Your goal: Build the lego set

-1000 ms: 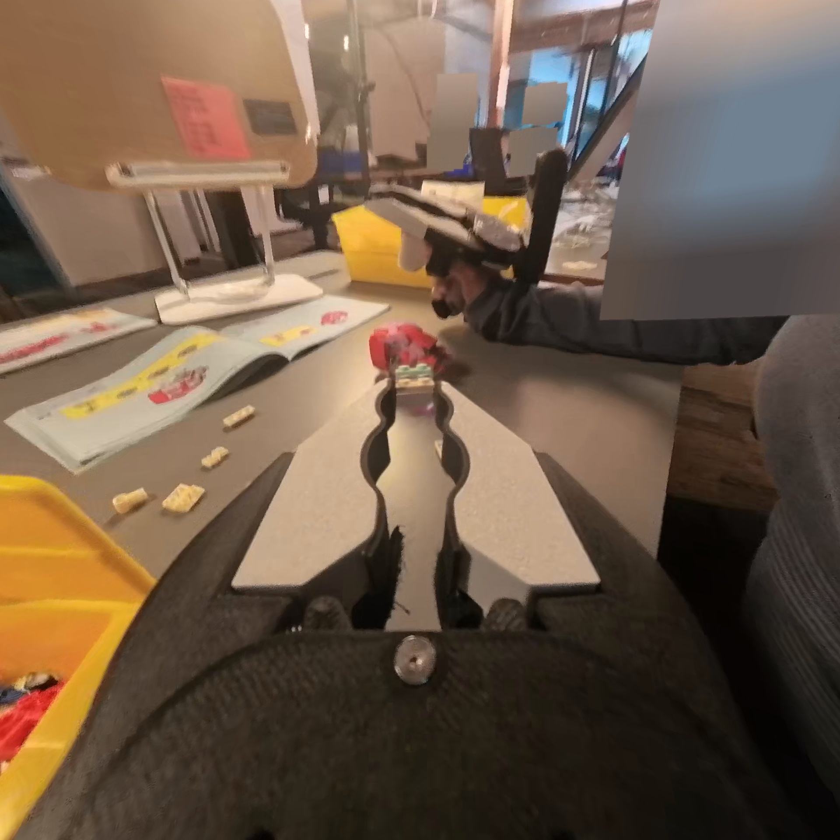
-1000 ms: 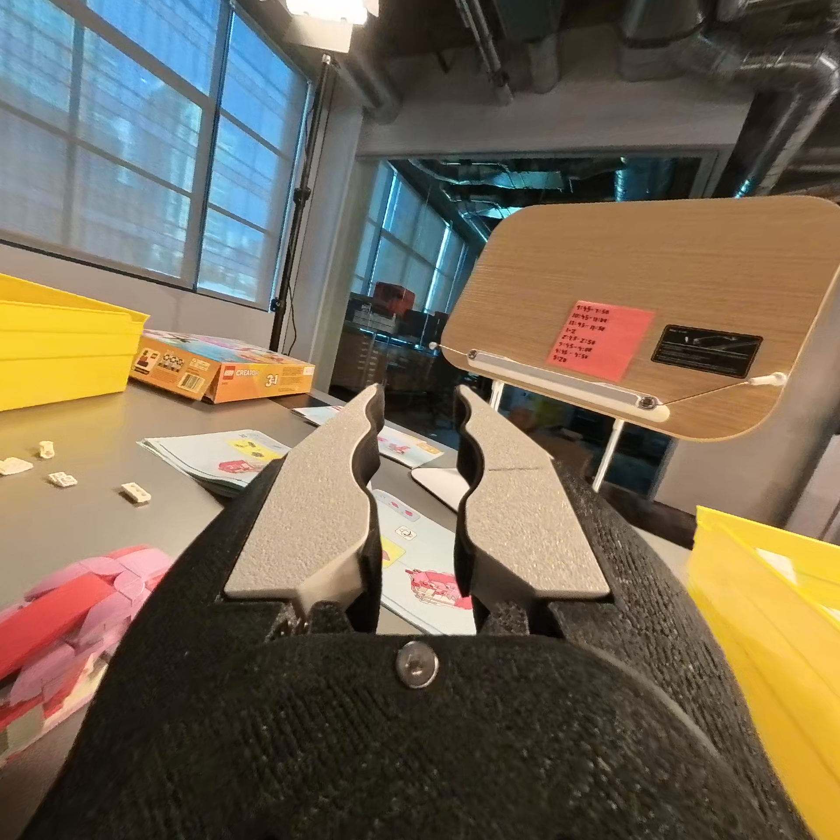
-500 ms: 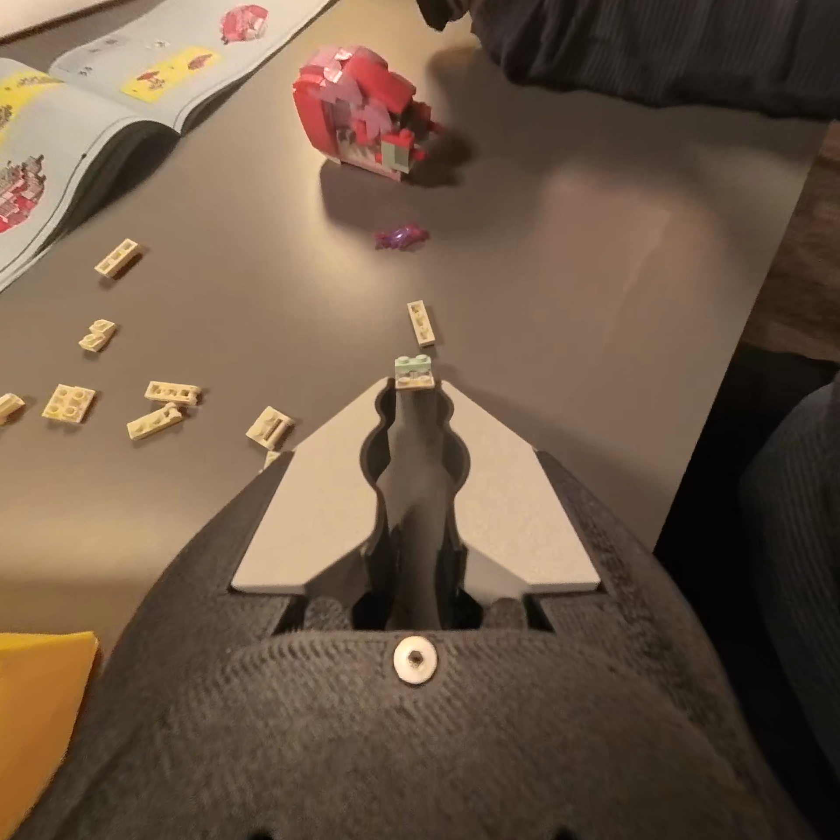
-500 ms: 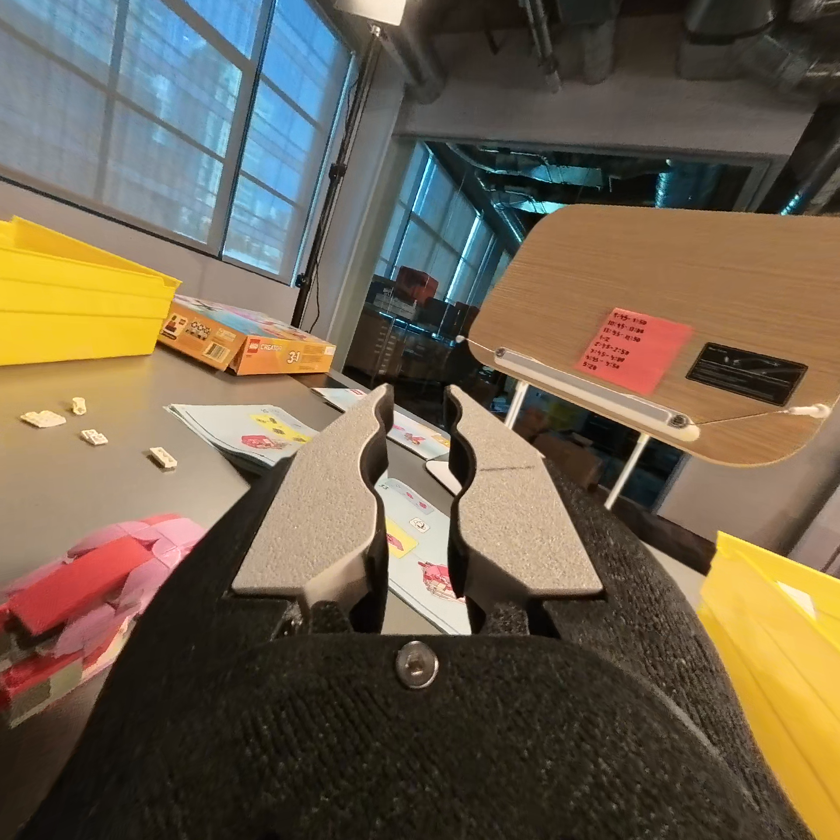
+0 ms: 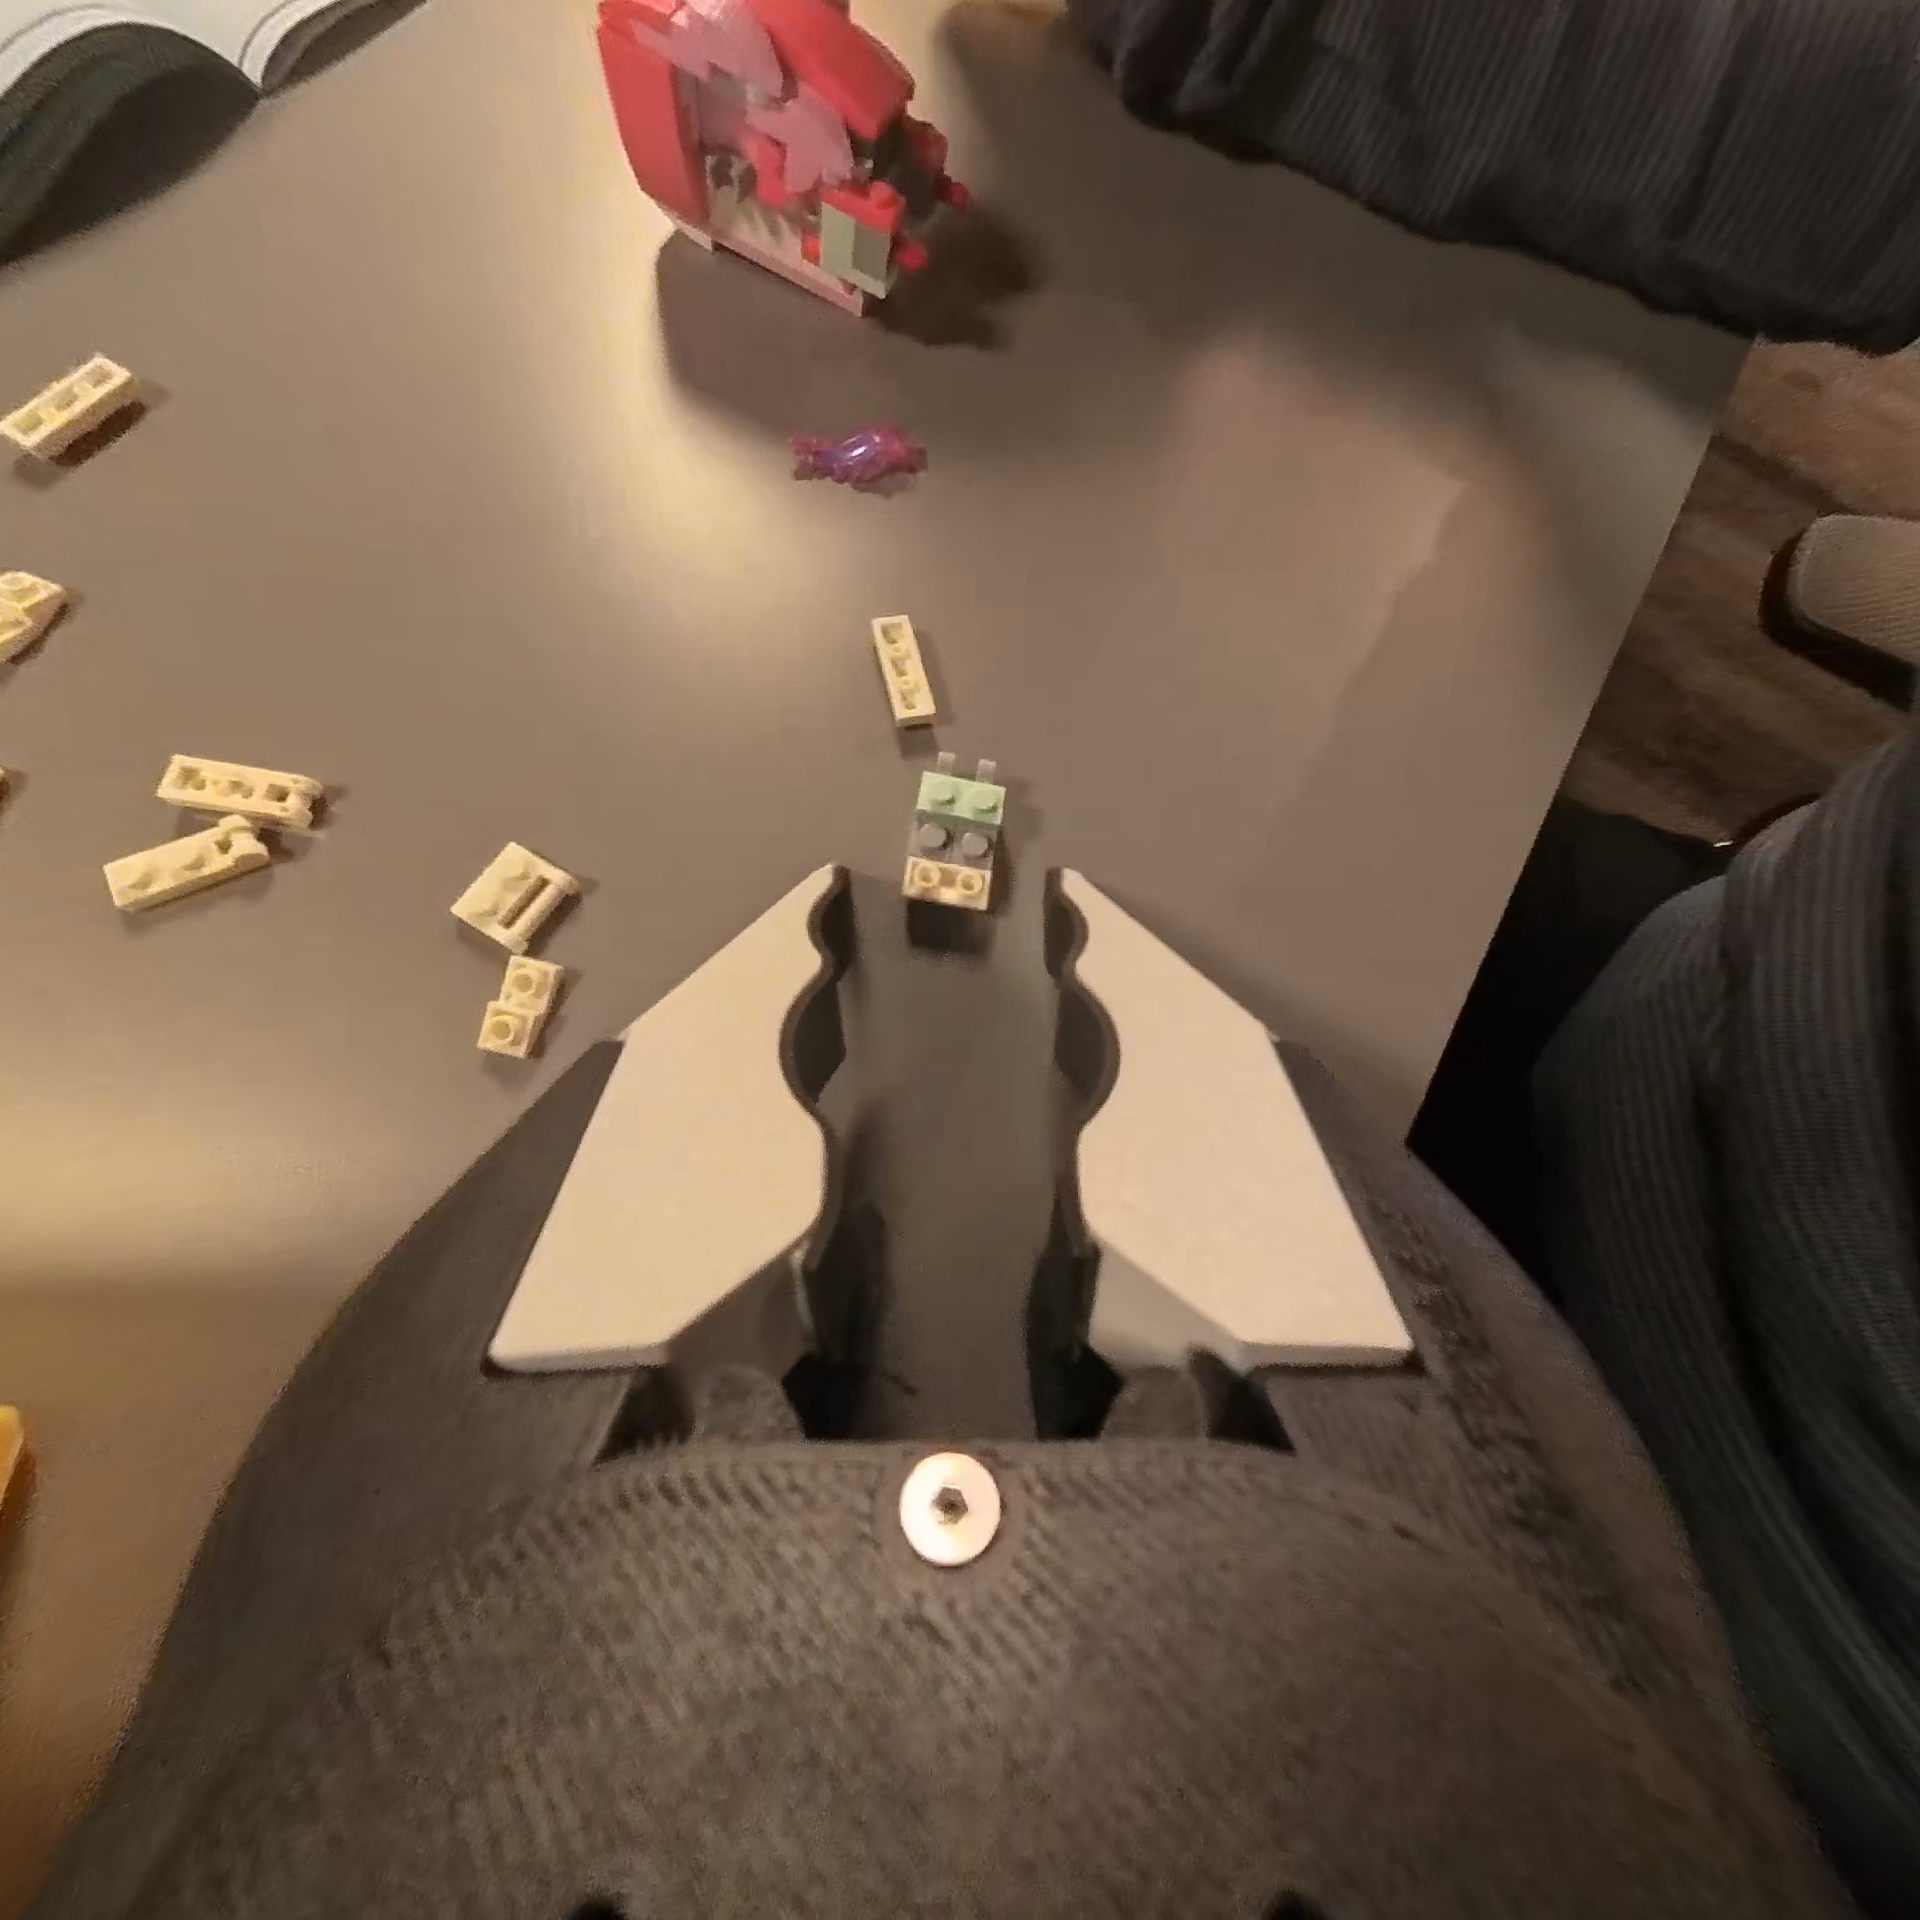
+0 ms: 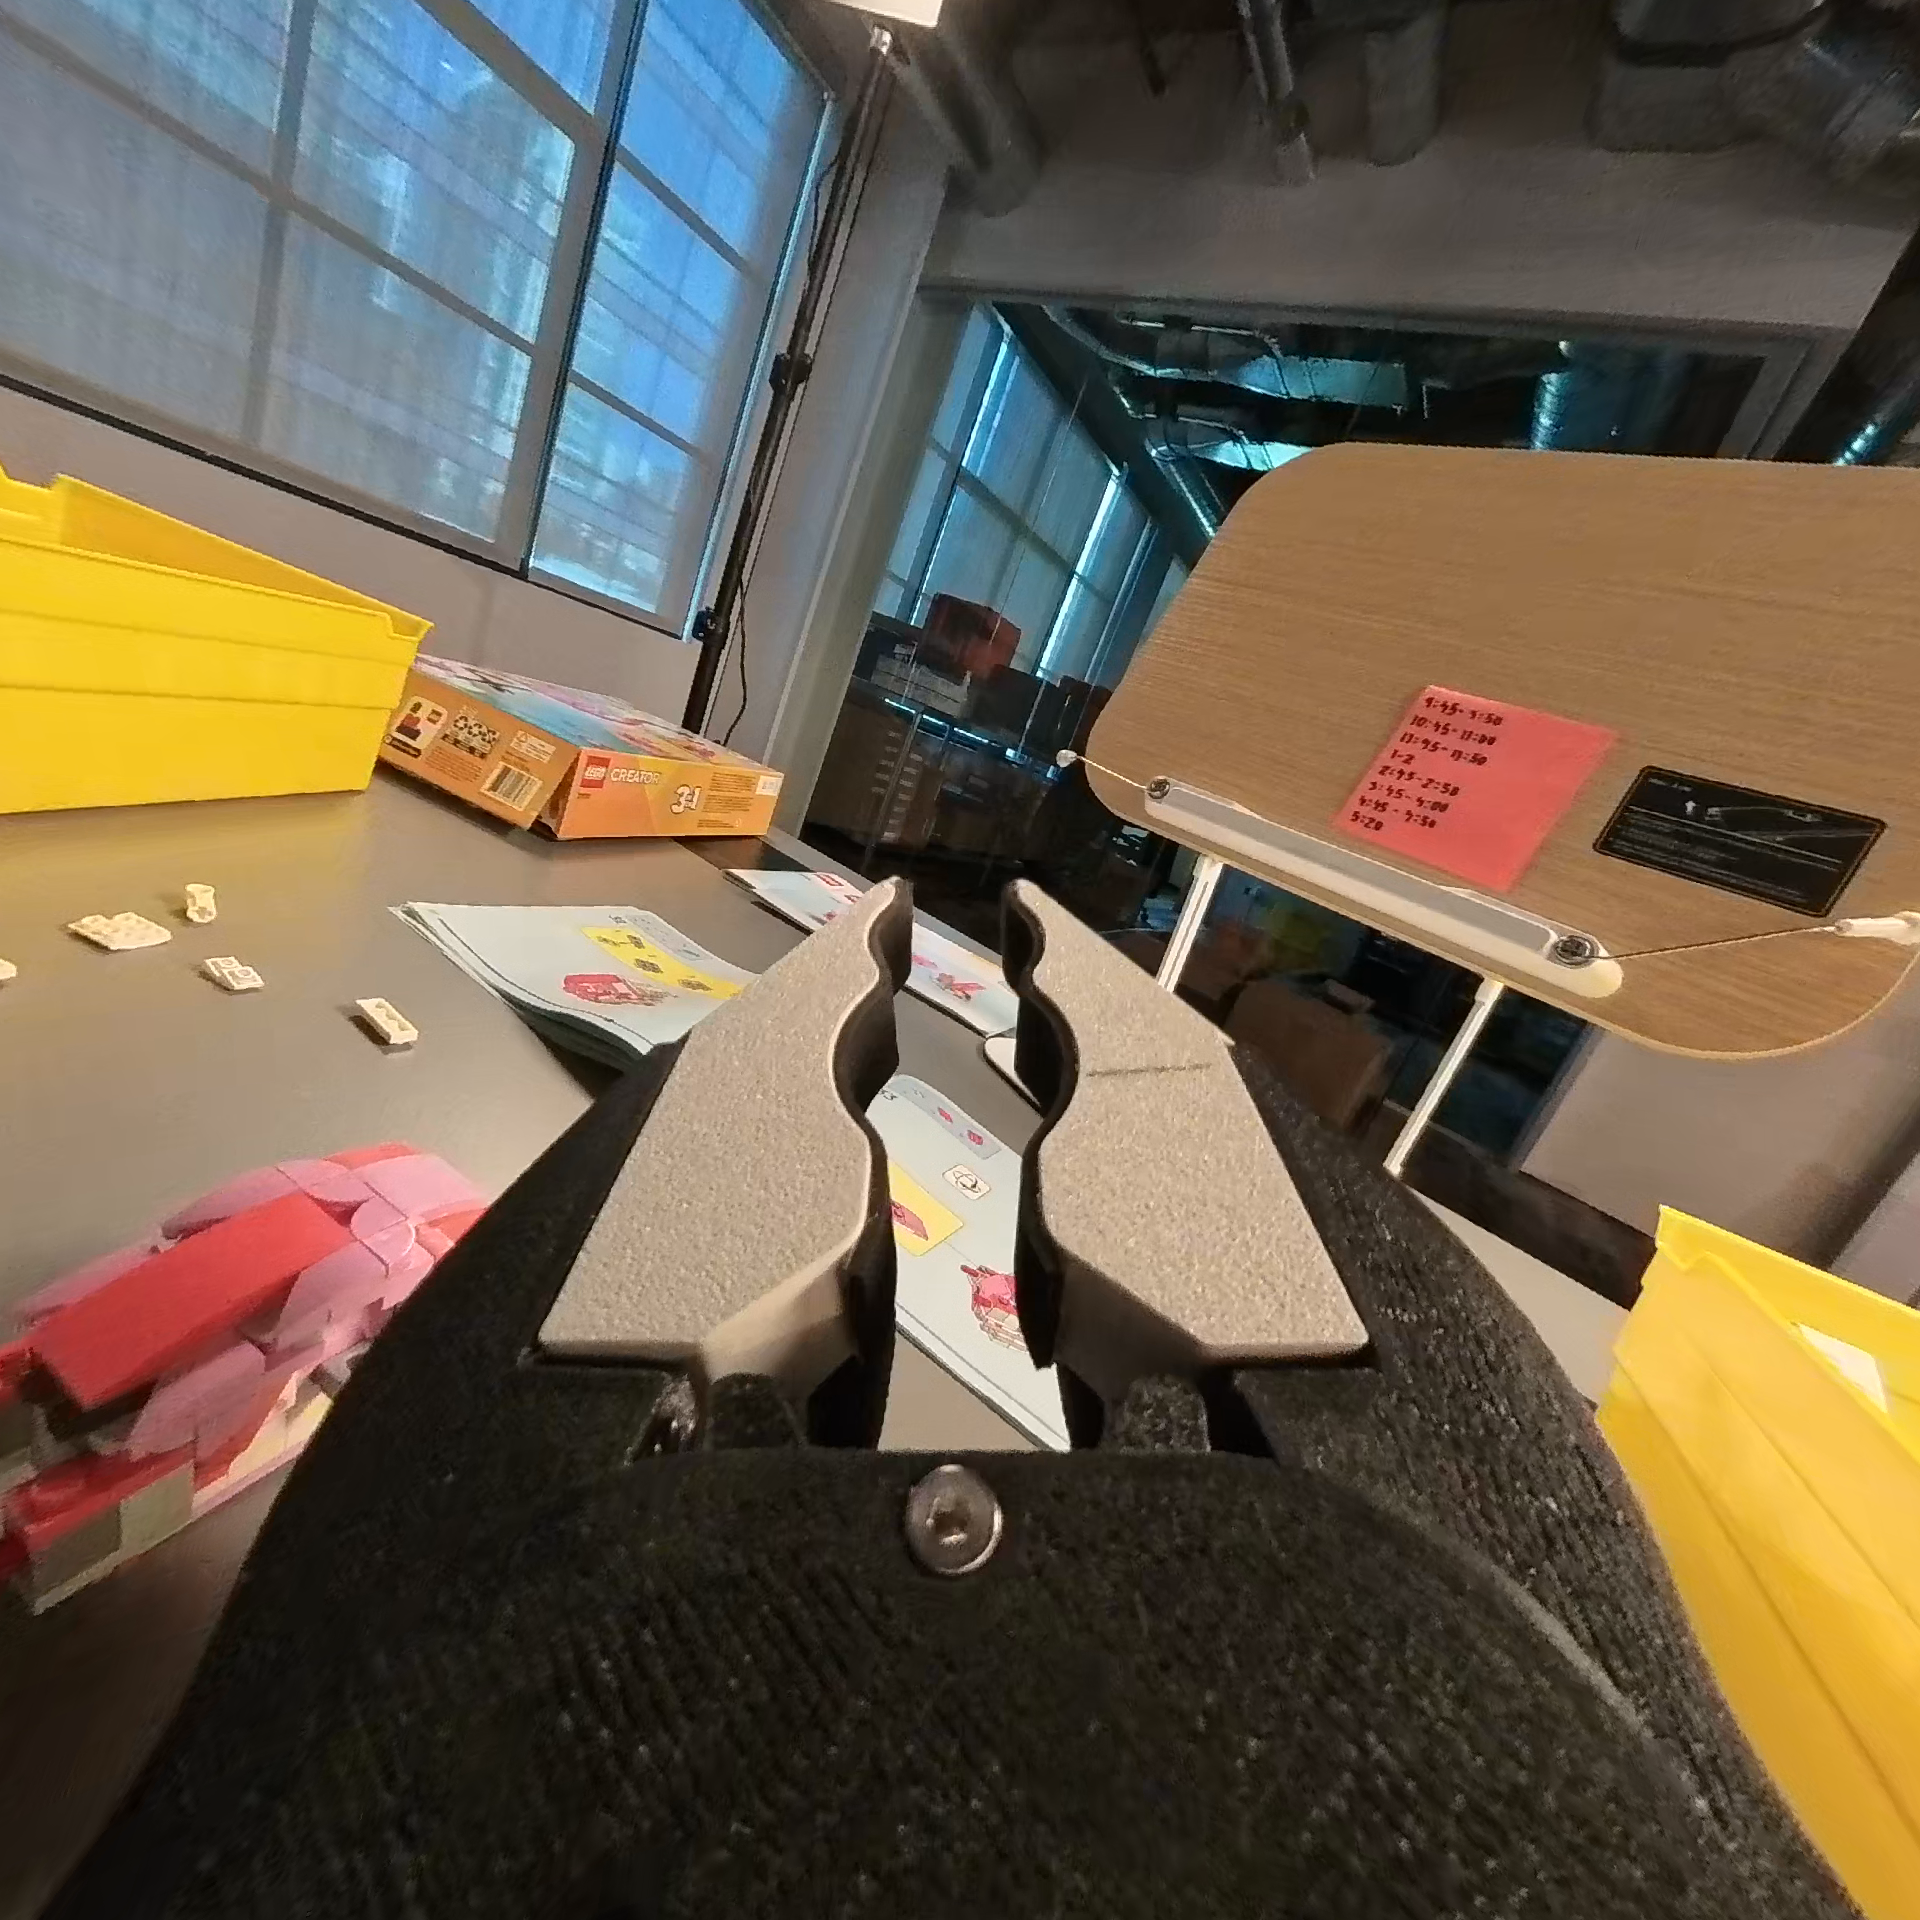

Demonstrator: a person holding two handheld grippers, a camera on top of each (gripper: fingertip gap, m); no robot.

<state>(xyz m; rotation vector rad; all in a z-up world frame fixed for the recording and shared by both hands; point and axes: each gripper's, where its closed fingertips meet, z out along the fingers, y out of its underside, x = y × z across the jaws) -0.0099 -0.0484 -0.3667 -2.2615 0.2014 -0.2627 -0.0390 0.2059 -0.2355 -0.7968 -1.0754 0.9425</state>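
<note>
Grippers above a brick-strewn table

Left gripper [image 5: 948, 894] hangs over the grey table [image 5: 520, 582] with its fingers spread wide and nothing in the grasp. A small brick stack [image 5: 958, 836], cream, grey and pale green, rests on the table between the fingertips, with a clear gap to each pad. Half a second ago the fingers pinched this stack; now they stand apart from it. Just beyond the stack lies a cream plate [image 5: 906, 670]; more cream plates [image 5: 514, 896] are scattered to the left. Farther off lie a purple piece [image 5: 857, 454] and then the red and pink brick model [image 5: 769, 135], beside a dark sleeve [image 5: 1507, 135].

Right gripper [image 6: 956, 902] is held low over the same table, fingers narrowly parted on bare air, closer together than a second ago. The brick model [image 6: 177, 1340] sits near its left side. A yellow bin [image 6: 1766, 1455] stands close on the right; its contents are hidden. Instruction booklets [image 6: 582, 966] lie ahead. Beyond them rest an orange box [image 6: 623, 790], stacked yellow bins [image 6: 177, 665] whose insides cannot be seen, and a wooden stand [image 6: 1558, 748] bearing a pink note [image 6: 1475, 784].
</note>
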